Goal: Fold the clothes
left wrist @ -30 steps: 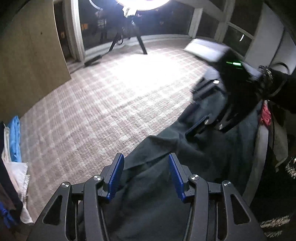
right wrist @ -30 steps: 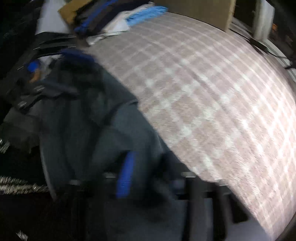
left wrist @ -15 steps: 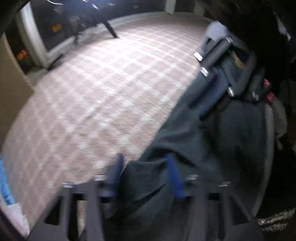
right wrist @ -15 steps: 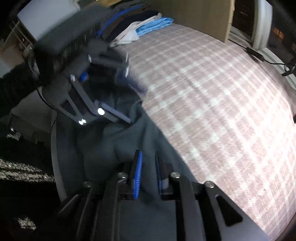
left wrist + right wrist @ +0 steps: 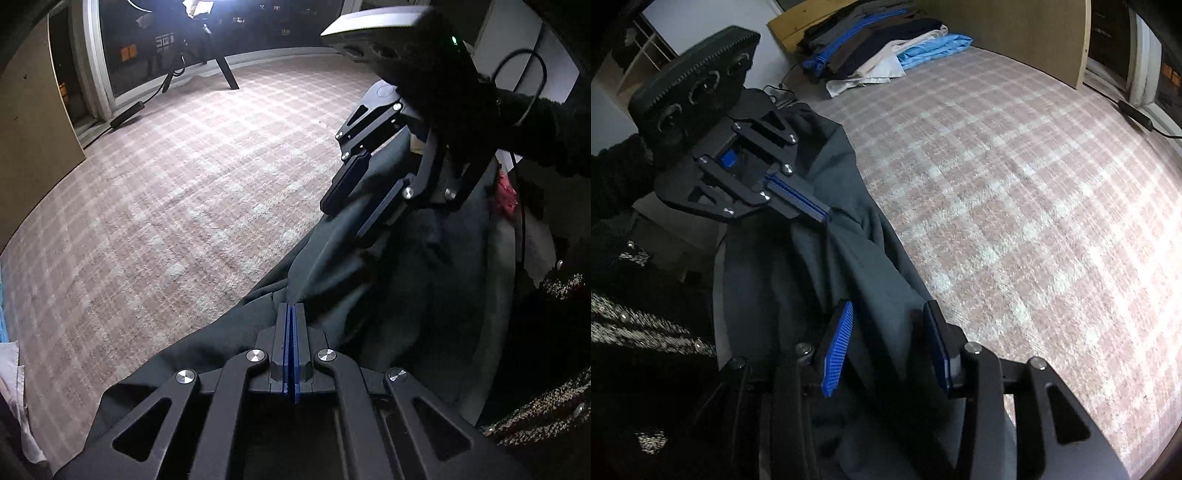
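A dark grey-green garment [image 5: 406, 277] [image 5: 827, 266] lies rumpled along the near edge of the plaid-covered surface [image 5: 184, 184]. My left gripper [image 5: 293, 308] is shut, pinching a raised ridge of the cloth at its tips. The right wrist view shows this gripper [image 5: 823, 216] tugging the fabric into a taut crease. My right gripper [image 5: 888, 308] is opening. A fold of the garment runs between its blue pads [image 5: 838, 343], which stand clear of it. In the left wrist view this gripper [image 5: 345, 221] hovers over the garment's far end.
A stack of folded clothes [image 5: 886, 48] sits at the far end of the plaid cover [image 5: 1034, 184], before a wooden board [image 5: 1015, 29]. A light stand [image 5: 221, 62] and a cable with its adapter [image 5: 1134, 110] are beyond. A dark sleeve [image 5: 535, 122] holds the right gripper.
The left jaws, open over the garment a second ago, have closed on a ridge of it. The right jaws, nearly shut on a fold, have spread apart.
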### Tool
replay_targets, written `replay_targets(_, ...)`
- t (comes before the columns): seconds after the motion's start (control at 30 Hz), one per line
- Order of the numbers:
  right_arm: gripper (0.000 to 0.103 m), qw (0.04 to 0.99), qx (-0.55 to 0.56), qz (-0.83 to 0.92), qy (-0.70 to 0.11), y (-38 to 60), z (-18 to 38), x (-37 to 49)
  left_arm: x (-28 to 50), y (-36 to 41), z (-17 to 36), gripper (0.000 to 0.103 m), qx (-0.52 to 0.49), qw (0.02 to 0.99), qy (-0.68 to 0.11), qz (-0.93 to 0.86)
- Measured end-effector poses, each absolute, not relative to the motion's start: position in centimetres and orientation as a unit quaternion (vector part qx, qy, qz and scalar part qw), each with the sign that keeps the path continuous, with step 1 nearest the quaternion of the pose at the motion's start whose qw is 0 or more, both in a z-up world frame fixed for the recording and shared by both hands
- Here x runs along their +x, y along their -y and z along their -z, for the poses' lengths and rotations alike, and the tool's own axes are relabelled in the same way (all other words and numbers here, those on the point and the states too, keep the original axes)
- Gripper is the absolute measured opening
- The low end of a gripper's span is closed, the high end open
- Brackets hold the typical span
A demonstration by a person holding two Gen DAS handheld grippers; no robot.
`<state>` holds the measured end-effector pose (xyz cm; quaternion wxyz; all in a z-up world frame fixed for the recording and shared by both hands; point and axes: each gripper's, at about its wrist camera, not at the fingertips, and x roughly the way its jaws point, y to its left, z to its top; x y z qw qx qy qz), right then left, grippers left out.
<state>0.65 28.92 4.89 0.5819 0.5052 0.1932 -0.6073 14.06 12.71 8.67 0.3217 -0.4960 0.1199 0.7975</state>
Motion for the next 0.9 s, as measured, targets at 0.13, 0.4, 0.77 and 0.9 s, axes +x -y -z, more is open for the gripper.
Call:
replay_targets(0.13, 0.039, 0.581, 0.52, 0.606, -0.156, -29.4, -6.0, -1.5, 14.8, -12.7, -8.7, 0.0, -0.484, 0.313, -0.108, -0.81)
replay_targets(0.4, 0.024, 0.594, 0.518, 0.593, -0.164, -26.2, -6.9, -1.2, 20.2, -13.3, -9.2, 0.0, -0.464, 0.301, -0.107, -0.827)
replay_targets(0.77, 0.012, 0.585, 0.601, 0.516, -0.176, -24.5, -1.4, 2.6, 22.9, -14.0, -8.9, 0.0, -0.449, 0.309, -0.11, -0.831)
replay_targets(0.9, 0.016, 0.582, 0.623, 0.515, -0.094, -24.1, -0.7, 1.0, 23.4, -14.2, -8.7, 0.001, -0.449, 0.311, -0.121, -0.829)
